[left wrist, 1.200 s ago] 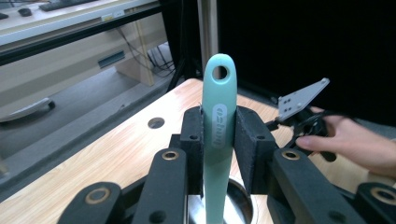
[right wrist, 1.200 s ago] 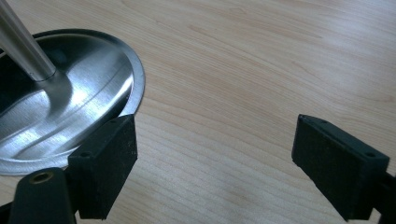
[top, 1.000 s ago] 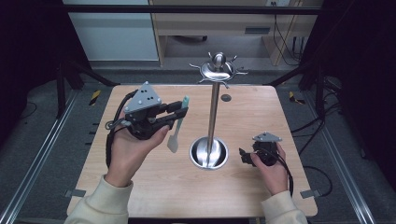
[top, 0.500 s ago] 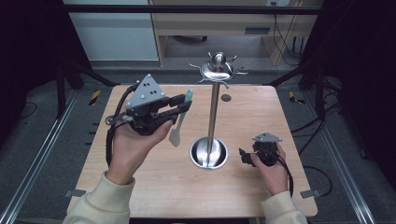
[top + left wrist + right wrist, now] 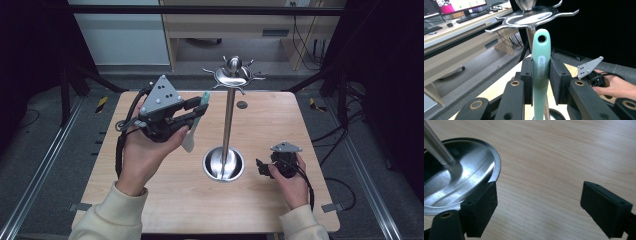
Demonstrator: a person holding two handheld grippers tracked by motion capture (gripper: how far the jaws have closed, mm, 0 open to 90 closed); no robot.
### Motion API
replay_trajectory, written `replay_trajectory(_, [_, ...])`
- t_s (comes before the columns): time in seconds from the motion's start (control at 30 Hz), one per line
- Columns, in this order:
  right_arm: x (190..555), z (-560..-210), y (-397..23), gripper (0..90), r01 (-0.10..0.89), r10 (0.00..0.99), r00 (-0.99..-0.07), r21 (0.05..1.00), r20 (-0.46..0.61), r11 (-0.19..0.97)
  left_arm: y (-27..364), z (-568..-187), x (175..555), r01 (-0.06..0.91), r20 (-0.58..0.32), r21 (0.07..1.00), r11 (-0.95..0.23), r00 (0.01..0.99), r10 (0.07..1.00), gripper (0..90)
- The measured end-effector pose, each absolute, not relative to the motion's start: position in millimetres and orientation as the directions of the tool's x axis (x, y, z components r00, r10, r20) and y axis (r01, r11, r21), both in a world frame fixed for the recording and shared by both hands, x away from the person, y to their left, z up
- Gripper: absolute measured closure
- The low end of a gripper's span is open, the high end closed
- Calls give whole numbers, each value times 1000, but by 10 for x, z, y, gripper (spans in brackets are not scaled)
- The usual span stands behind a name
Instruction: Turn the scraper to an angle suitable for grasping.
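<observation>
At the near edge of the table [image 5: 165, 200], two forearms in pale sleeves enter, each hand carrying one gripper: two grippers in all. The right gripper [image 5: 262, 167] rests low on the wood beside the stand's round base [image 5: 223, 164], well apart from the left one. In the right gripper view its jaws stand wide apart with bare wood between them and nothing held; the left pad [image 5: 479, 209] sits just beside the base rim [image 5: 496, 166].

Farther in, the left gripper [image 5: 197, 111] is raised above the table, grey three-cornered plate on top. Its jaws are narrow and clamp one spatula [image 5: 540, 75] by its mint-green handle. In the left gripper view the handle stands upright between the two pads, its top end with one hanging hole rising clear above them. The pale blade [image 5: 188, 142] hangs below the jaws in the high view; the left gripper view cuts it off.

Beyond stands one metal stand [image 5: 229, 115]: one pole and one crown of hooks [image 5: 534, 18]. The handle's hole lies just under the crown. Several hooks are cut off or hidden behind the knob, so their count cannot be told.
</observation>
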State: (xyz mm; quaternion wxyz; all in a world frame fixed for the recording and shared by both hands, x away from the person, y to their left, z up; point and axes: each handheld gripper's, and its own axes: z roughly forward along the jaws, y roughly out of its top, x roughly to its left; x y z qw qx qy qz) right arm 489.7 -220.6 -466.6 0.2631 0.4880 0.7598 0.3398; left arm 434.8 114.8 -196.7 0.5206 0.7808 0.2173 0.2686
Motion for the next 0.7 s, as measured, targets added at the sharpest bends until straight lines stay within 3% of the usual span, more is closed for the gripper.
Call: replay_trajectory(0.7, [4900, -4664, -2208, 145, 559, 919, -388, 775, -67, 293, 1097, -1927, 4389, 73, 173, 936, -344, 756, 632, 737])
